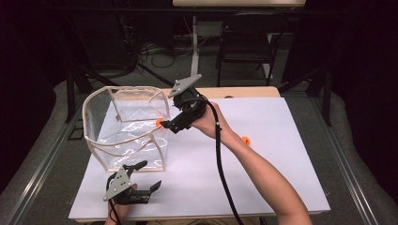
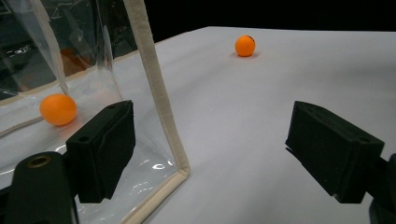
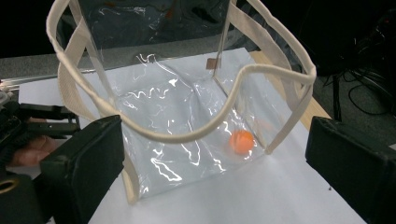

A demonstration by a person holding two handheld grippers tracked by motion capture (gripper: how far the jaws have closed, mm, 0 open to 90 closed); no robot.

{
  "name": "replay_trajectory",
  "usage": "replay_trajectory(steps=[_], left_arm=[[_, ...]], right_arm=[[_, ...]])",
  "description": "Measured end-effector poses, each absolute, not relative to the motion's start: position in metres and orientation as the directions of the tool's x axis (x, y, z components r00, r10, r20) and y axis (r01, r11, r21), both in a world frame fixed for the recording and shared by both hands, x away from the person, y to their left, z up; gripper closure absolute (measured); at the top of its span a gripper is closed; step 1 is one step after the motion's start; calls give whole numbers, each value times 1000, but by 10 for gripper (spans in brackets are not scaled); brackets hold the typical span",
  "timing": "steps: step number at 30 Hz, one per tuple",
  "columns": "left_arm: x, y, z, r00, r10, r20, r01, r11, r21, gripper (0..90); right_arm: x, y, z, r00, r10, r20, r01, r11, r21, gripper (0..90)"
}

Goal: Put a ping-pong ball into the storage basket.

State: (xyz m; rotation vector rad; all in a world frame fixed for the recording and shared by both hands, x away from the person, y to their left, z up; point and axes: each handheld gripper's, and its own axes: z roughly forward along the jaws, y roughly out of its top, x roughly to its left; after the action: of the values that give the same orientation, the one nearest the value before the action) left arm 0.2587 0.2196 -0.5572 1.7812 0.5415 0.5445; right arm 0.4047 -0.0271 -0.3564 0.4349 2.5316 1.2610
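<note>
Where the table's near edge meets the person's left hand, the left gripper (image 1: pixel 149 176) sits low on the white sheet (image 1: pixel 263 178), jaws spread wide w/ nothing between them, just in front of the clear bag (image 1: pixel 126 126). In the left gripper view its jaws frame the bag's near corner seam: left jaw in front of the clear wall, right jaw over bare sheet. Through that wall an orange ball (image 2: pixel 58 109) rests on the bag's floor.

Bag stands upright and open-topped on the sheet's left half, cream trim round the rim & edges.

Past it, the right gripper (image 1: pixel 165 124) is held above the bag's right side, just beside the rim, tilted down & to the left. Its jaws are parted too, gripping nothing; the right gripper view looks between them down into the bag, w/ the same ball (image 3: pixel 241 141) on the bottom near a corner.

Farther right, a second orange ball (image 1: pixel 245 139) lies on the sheet outside the bag, close by the right forearm, well apart from both grippers.
</note>
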Motion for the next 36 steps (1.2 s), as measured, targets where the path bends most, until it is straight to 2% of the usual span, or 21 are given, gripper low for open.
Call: replay_trajectory(steps=[36], left_arm=[[259,219,-558,787,610,93,87,-259,962,157]], right_arm=[[390,-95,-411,-884,463,-66,226,547,806,4]])
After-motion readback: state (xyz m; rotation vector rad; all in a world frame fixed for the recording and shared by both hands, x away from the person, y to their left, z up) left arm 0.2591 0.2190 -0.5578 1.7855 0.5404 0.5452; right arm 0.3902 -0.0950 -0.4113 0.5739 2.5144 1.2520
